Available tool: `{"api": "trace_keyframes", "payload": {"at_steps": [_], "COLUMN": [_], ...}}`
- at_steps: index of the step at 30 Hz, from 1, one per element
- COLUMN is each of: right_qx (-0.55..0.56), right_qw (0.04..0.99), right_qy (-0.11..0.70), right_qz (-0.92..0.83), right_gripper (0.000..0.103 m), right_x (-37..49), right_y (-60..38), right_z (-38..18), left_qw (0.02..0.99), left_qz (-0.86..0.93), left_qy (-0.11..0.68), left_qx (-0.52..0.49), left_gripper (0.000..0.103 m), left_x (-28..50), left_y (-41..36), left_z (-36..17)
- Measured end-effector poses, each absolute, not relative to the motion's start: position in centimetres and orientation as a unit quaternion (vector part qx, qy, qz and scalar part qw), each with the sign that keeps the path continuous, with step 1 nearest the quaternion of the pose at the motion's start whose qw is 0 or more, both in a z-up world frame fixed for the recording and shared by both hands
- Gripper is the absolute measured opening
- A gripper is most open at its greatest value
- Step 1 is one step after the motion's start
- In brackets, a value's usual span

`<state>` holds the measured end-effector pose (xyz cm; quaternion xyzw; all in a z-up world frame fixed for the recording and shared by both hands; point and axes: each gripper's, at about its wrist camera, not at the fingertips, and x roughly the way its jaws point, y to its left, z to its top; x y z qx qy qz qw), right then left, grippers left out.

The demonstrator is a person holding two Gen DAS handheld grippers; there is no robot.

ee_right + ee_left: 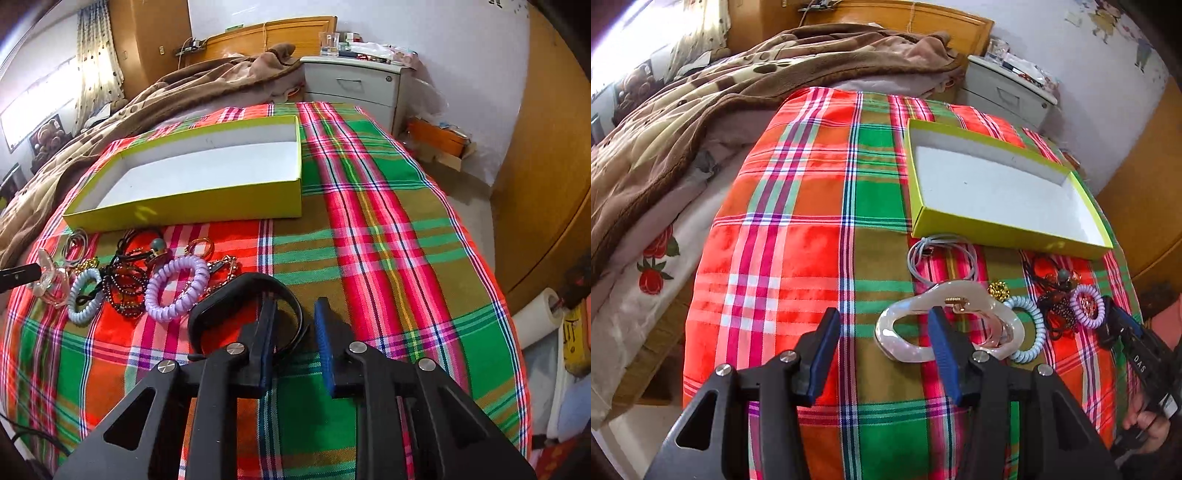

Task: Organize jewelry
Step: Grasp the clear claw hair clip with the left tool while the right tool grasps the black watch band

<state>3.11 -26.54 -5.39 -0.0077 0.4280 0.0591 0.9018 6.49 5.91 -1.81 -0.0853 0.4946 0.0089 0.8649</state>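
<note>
Right now both claws stand open above a plaid cloth (812, 206) spread over a bed, and neither one has hold of anything. On that cloth lies a shallow green box (1004, 225) with a white inside, and nothing shows in it. All the jewelry sits in a loose heap on the cloth just in front of the box's near wall.

From the left wrist view, the left claw (882, 332) is spread wide. Its right finger lies over a pearly white hair clip (908, 350), which rests flat on the cloth, while its left finger is over bare cloth beside the clip. Whether that finger touches the clip cannot be told. Between the clip and the box is a loop of grey cord (923, 254). Beside the clip, on the side away from the left claw, are a small gold piece (998, 290), a pale blue coil band (1032, 325), a tangle of dark beads (1058, 314) and a purple coil band (1087, 306).

From the right wrist view, the right claw (295, 332) is about half open at the end of the heap farthest from the clip. A black band (236, 295) lies on the cloth under and around its left finger, just beside the purple coil band. Contact with that finger cannot be judged. An amber ring (201, 248) lies between the purple coil band and the box.
</note>
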Motion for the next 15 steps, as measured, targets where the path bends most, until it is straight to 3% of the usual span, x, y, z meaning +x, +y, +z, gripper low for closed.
{"api": "trace_keyframes", "payload": {"at_steps": [9, 15], "right_qx": [-0.003, 0.001], "right_qw": [0.901, 0.900], "right_qy": [0.428, 0.432], "right_qz": [0.062, 0.058], "right_gripper": [0.014, 0.014], "right_x": [2.8, 3.1], "right_y": [-26.9, -26.9], "right_z": [-5.2, -5.1], "left_qw": [0.866, 0.826], "left_qz": [-0.042, -0.122], "left_qy": [0.496, 0.550], "left_qx": [0.055, 0.024], "left_gripper": [0.051, 0.049], "left_x": [7.1, 7.2], "left_y": [4.2, 4.2], "left_z": [-1.1, -1.8]}}
